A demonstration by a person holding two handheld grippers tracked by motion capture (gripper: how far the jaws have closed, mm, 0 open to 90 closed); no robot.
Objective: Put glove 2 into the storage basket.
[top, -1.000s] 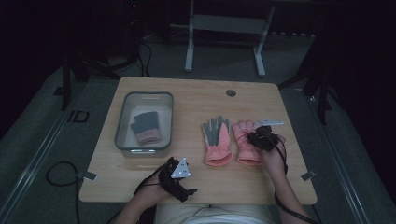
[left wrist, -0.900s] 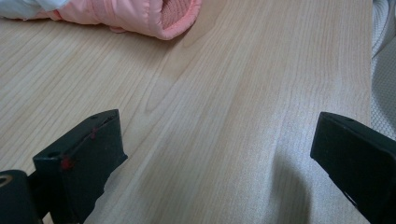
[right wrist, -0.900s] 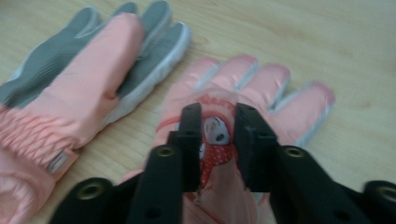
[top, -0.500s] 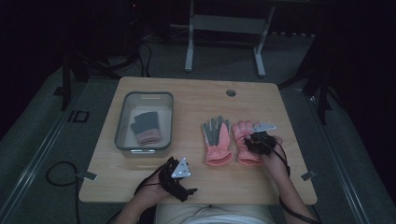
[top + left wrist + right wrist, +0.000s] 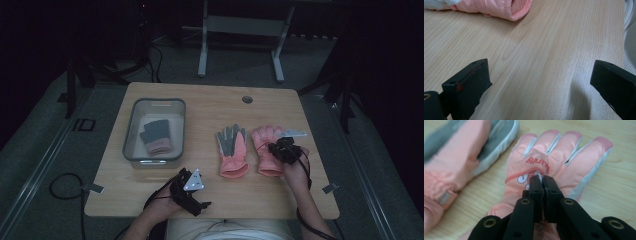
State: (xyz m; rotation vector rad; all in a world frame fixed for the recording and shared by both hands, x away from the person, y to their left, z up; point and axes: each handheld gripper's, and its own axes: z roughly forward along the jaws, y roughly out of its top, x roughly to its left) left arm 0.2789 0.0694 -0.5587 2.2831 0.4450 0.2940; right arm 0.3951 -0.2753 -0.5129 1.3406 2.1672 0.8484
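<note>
My right tongs (image 5: 543, 181) pinch the back of a soft pink glove (image 5: 554, 157) on the worktop (image 5: 210, 105).
It looks light, padded and floppy, so I'd grip by the cuff; my left tongs (image 5: 539, 82) gape wide, holding nothing.

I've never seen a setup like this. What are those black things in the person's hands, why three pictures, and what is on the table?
A person works two hand-held clamps, called grippers. One camera looks down from above; another rides on each gripper, looking along its black jaws.

On the wooden table lie two pink gloves, and a clear bin holds a dark pair of gloves.

The right gripper is pinched shut on the back of the right-hand pink glove. The other pink glove lies palm up beside it.

The left gripper rests near the table's front edge, jaws wide apart and holding nothing.
</note>
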